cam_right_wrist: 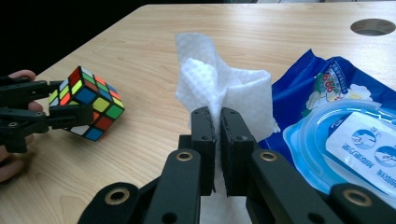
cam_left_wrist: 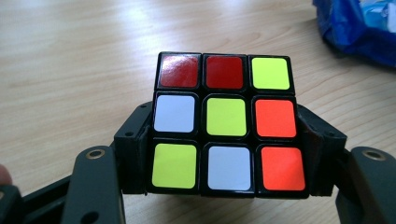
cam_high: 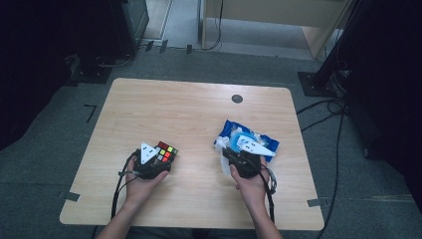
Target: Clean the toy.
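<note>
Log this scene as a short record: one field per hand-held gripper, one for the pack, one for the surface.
left hand-held gripper: shut on the puzzle cube, jaws on two opposite sides
right hand-held gripper: shut on a white wet wipe, which stands up above the jaws
wipe pack: blue, lying beside the right hand-held gripper
surface: wooden table

A lab – bare wooden table [cam_high: 199, 119], stand bases, cables [cam_high: 323, 107] on grey floor.

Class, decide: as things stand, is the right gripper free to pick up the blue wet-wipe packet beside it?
Probably not yet: the right gripper is shut on a white wet wipe, though the blue wet-wipe packet lies close with nothing between.
</note>
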`<state>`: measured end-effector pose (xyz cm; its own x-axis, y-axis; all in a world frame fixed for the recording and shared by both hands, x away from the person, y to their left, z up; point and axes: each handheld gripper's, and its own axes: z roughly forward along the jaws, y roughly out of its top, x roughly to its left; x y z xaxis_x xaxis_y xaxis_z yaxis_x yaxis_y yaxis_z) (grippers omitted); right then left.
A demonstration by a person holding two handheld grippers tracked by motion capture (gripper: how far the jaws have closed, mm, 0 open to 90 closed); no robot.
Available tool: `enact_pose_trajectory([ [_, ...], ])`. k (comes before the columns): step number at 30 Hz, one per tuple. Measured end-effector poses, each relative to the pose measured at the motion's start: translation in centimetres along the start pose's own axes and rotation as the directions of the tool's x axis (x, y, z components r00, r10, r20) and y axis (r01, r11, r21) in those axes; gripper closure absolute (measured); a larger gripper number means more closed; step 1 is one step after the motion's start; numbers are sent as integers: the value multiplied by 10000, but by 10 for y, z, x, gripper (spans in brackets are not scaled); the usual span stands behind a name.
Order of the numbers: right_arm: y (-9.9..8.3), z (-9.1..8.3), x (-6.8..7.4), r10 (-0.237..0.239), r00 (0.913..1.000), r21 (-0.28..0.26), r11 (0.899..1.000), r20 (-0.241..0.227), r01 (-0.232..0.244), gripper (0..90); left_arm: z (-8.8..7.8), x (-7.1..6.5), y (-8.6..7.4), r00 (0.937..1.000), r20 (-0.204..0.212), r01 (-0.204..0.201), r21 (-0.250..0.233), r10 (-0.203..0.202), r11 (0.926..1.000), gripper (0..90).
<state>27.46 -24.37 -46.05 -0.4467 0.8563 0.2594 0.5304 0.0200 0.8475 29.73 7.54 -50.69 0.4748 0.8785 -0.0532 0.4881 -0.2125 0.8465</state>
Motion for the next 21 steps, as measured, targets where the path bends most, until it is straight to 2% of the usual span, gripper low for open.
enact_pose_trajectory([
  [10,-2,2,0,-5,10000,54,10000,12,5,862,2,-1,0,9998,-195,-34,73,35,10000,336],
  [13,-2,1,0,-12,10000,67,10000,35,12,861,3,-1,0,9999,-88,-57,88,57,9999,336],
  [16,-2,2,0,-94,9999,120,9999,74,93,860,4,-4,-1,9994,-214,-268,163,272,9995,333],
  [21,-4,4,0,-101,9999,187,9998,94,100,860,4,-4,-1,9995,-157,-283,190,286,9994,332],
])
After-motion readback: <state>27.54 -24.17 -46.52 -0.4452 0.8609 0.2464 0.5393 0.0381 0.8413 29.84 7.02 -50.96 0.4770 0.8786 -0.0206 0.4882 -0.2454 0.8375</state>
